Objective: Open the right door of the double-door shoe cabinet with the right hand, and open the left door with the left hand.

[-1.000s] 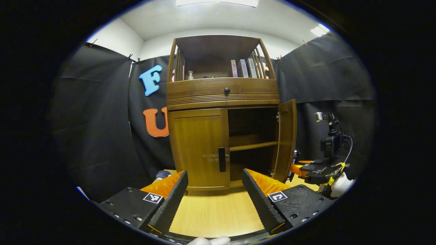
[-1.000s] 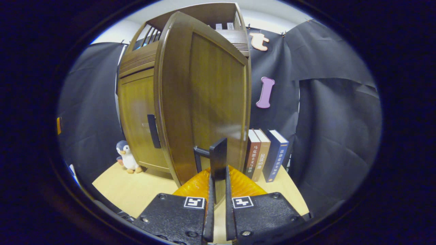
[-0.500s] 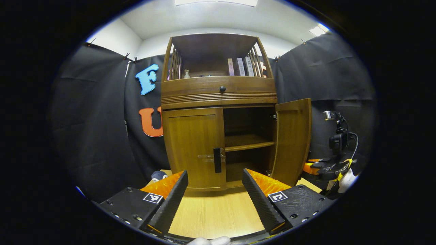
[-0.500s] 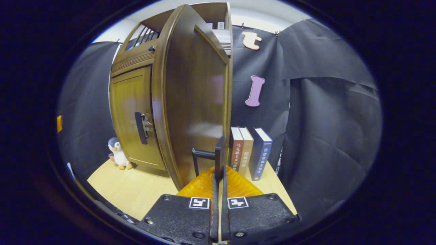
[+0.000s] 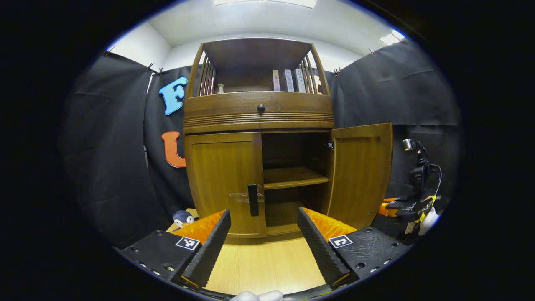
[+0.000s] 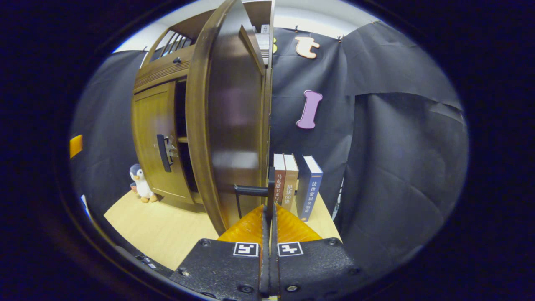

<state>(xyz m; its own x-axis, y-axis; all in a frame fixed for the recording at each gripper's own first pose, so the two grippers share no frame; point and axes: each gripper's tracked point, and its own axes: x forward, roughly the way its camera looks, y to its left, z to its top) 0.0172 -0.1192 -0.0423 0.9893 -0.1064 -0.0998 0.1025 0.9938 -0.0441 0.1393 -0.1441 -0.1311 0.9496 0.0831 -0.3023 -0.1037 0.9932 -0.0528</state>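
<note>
Wood, stiff and hinged: both doors will swing on a fixed arc, so I judge they want a steady pull along that arc, not a straight tug. My right gripper (image 6: 268,209) is pinched tight on the right handle (image 6: 255,190), a thin dark bar standing off the right door (image 6: 228,125), and that door stands wide open, swung out toward the books (image 6: 292,188) by the wall. In the left gripper view the right door (image 5: 361,171) hangs clear of the cabinet (image 5: 257,121), showing the shelf (image 5: 292,182) inside.

The left door (image 5: 223,179) is shut. Its left handle (image 5: 253,200) is a short upright bar near the door's inner edge, the only good hold; the panel itself looks smooth and varnished, likely slippery for the pads. My left gripper (image 5: 263,234) hangs short of it above the floor (image 5: 267,267), fingers spread wide, nothing between them. I would close across the bar's narrow sides. A penguin toy (image 5: 182,217) sits near the cabinet's left foot, and the door may sweep near it.
</note>
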